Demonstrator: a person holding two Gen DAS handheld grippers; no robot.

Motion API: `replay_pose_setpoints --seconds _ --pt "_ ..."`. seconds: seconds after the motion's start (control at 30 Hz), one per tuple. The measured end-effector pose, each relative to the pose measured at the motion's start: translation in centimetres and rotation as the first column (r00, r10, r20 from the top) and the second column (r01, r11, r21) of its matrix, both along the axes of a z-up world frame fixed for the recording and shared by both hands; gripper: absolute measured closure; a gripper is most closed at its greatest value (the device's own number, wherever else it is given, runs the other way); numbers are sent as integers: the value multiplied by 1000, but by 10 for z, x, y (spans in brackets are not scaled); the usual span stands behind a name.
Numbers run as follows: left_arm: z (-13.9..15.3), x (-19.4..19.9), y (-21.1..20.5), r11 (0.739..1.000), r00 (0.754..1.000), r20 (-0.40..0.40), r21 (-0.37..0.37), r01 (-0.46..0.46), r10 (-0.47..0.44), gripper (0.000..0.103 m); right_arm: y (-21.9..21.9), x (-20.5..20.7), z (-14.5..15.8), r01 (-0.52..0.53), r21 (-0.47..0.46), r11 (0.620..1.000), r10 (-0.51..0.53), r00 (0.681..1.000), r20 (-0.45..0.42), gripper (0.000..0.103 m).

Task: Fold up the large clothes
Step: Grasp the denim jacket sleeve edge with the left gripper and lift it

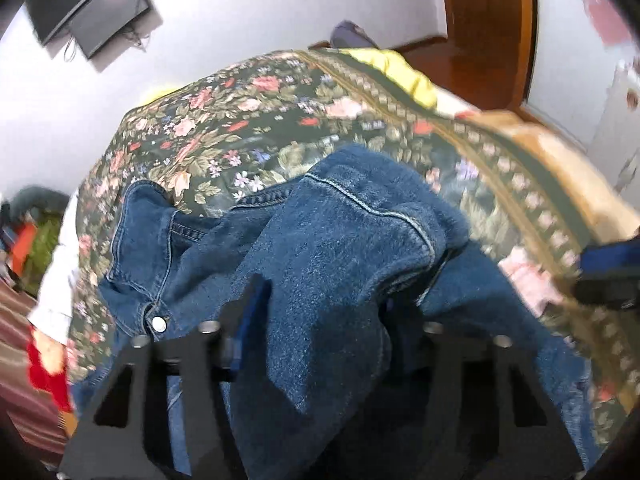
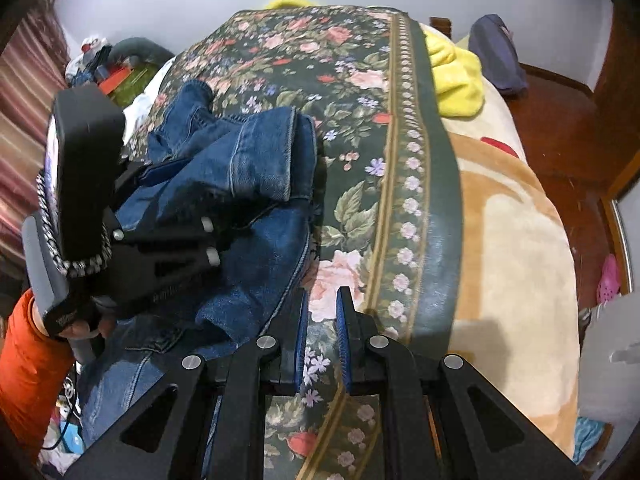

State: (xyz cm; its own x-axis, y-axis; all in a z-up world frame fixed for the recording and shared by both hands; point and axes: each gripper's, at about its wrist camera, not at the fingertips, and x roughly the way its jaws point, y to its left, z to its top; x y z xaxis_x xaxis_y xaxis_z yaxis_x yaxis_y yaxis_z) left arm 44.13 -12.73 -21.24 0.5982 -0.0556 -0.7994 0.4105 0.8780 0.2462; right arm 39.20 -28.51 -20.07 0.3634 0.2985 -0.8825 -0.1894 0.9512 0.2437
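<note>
A blue denim jacket (image 1: 320, 248) lies bunched on a dark floral bedspread (image 1: 224, 120). My left gripper (image 1: 328, 300) is shut on a thick fold of the jacket, which drapes over and hides its right finger. In the right wrist view the jacket (image 2: 240, 168) lies at the left with a cuffed sleeve on top, and the left gripper (image 2: 168, 216) reaches into it. My right gripper (image 2: 322, 300) is empty over the bedspread (image 2: 360, 120), just right of the jacket's edge, its jaws a narrow gap apart.
A beige blanket (image 2: 512, 240) covers the bed's right side, with a yellow cloth (image 2: 456, 80) and a dark cushion (image 2: 496, 52) near the head. A wooden bed frame (image 2: 560, 128) runs along the right. Clutter (image 2: 120, 76) lies beyond the bed's left side.
</note>
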Motion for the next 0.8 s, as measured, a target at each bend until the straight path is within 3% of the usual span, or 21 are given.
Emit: replay_pose_setpoints --seconds 0.1,0.13,0.17,0.3,0.37,0.43,0.5,0.57,0.67,0.8 --pt "23 -6 19 996 999 26 -84 -23 25 74 8 6 -2 -14 -1 1000 14 1000 7 94" --pt "30 -7 24 994 999 36 -101 -30 34 87 10 10 -1 -14 10 1000 14 1000 9 94" --pt "43 -9 34 991 998 48 -126 -43 49 92 12 12 0 -13 19 1000 13 1000 11 94" --pt "82 -16 75 967 993 75 -244 -69 90 92 24 28 6 -5 59 998 4 1000 18 94" --pt "94 -19 92 960 988 100 -264 -89 119 92 34 36 5 -10 67 998 9 1000 14 94" --pt "104 -21 116 956 977 133 -263 -128 168 92 48 43 -2 -31 31 999 31 1000 3 94" --pt "110 -22 142 947 963 151 -266 -177 223 92 63 49 -20 -54 -63 997 52 998 -24 94" --pt "113 -25 164 938 952 159 -275 -212 262 92 71 51 -37 -66 -121 990 61 997 -43 94" --pt "110 -30 198 926 939 159 -282 -253 305 92 69 47 -36 -56 -123 991 55 998 -15 94" --pt "85 -37 233 913 932 111 -269 -305 344 91 65 45 -34 -21 -143 990 18 1000 -22 94"
